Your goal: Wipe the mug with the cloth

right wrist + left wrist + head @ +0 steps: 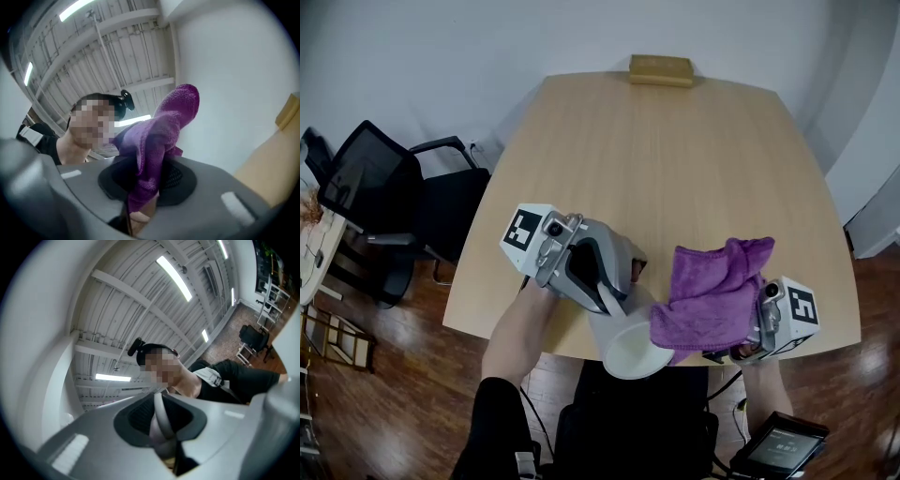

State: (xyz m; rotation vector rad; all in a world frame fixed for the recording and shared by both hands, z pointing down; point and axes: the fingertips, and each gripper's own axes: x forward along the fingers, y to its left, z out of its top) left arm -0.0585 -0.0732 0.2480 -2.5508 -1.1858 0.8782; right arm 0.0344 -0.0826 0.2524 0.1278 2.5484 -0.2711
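With the left gripper [614, 300] clamped on the wall of the mug [628, 349], holds it tilted off the near edge of the table [656, 150], probably to bare its outside. Pinches the cloth [712, 286] between the closed jaws of the right gripper [727, 353], draped against the mug's side for wiping.

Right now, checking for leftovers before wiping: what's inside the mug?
The mug shows a bare white inside, nothing in it. The purple cloth covers part of its rim, hiding that side.
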